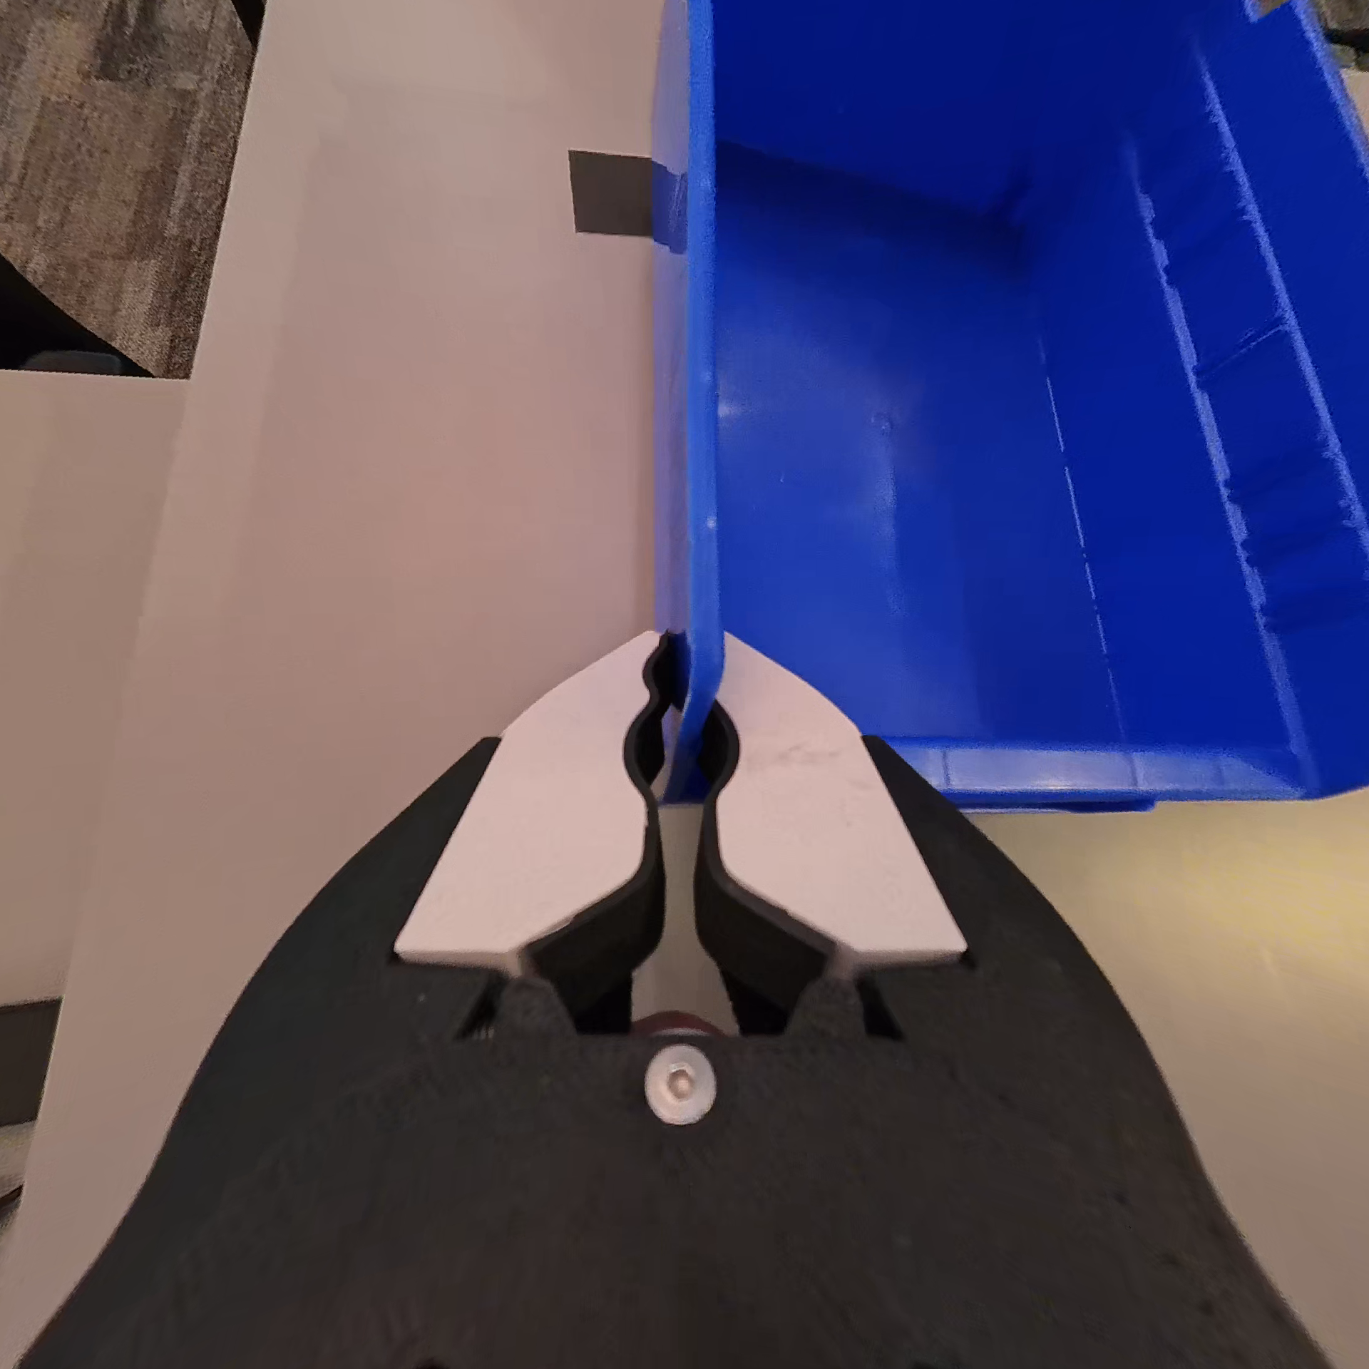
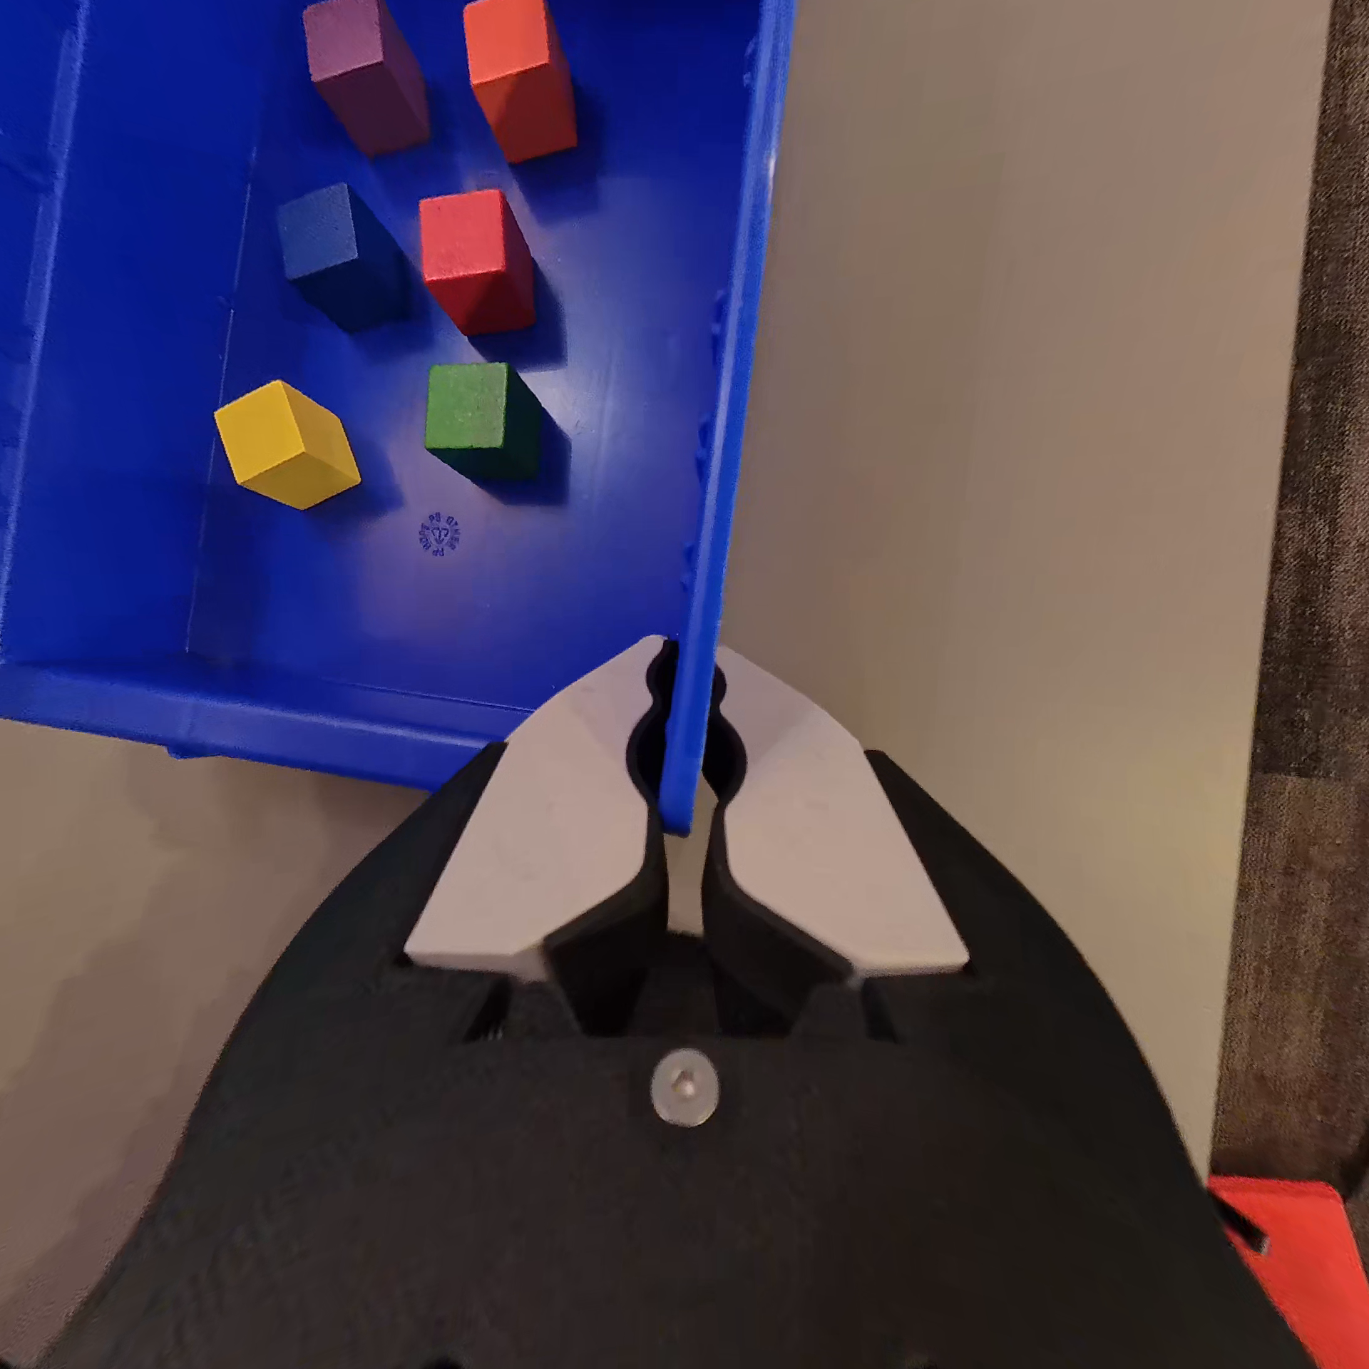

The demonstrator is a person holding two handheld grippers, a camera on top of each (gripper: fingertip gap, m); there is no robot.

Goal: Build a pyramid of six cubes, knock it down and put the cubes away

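My left gripper (image 1: pixel 693 667) is shut on the left wall of the blue bin (image 1: pixel 700 459), near its front corner. My right gripper (image 2: pixel 693 670) is shut on the right wall of the same blue bin (image 2: pixel 722 459). In the right wrist view the bin's floor holds several cubes: yellow (image 2: pixel 285 444), green (image 2: pixel 478 418), red (image 2: pixel 474 255), blue (image 2: pixel 333 248), purple (image 2: pixel 363 70) and orange (image 2: pixel 518 74). The part of the bin's floor seen in the left wrist view is bare.
The bin is over a light tabletop (image 1: pixel 415 444). A dark tape patch (image 1: pixel 611 192) lies on the table beside the bin's left wall. Grey carpet (image 1: pixel 111 148) lies past the table's left edge. A red object (image 2: pixel 1289 1259) lies at the lower right. Spacing between my two grippers at the tips: around 90 cm.
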